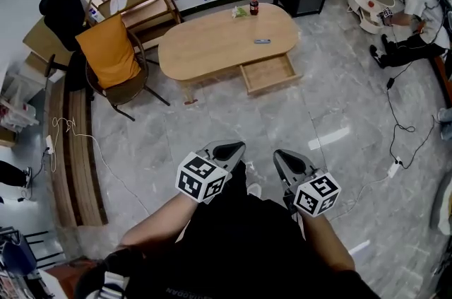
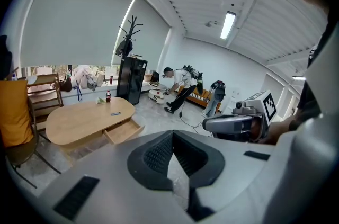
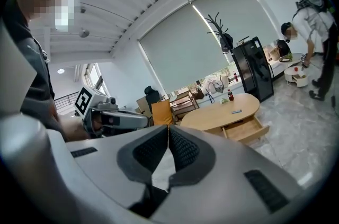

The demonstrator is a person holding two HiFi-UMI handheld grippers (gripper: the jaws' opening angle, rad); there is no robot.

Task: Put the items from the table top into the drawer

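Head view: both tongs are held low in front of the person, well short of the bench [image 1: 205, 47]. This looks like the approach, with nothing picked up yet. The left tongs [image 1: 227, 149] and right tongs [image 1: 288, 160] point toward the bench. Its drawer [image 1: 270, 73] already stands pulled out on the near side, ready to be filled. On top are a bottle [image 1: 254, 6], a small green thing [image 1: 239, 11] beside it, and a flat dark item [image 1: 262, 42] nearest the drawer. A chair [image 1: 113, 61] with an orange cushion stands at the bench's left end. A cable [image 1: 402, 128] trails on the floor to the right, off the direct path.

Left gripper view: the jaws meet at their tips with nothing between them. The open floor ahead leads to the drawer [image 2: 123, 131]. A person [image 2: 180, 88] bends over well beyond the bench.

Right gripper view: these jaws are also pressed together and empty. The dark item [image 3: 237, 110] lies just above the open drawer [image 3: 246, 129], probably the easiest first pick.
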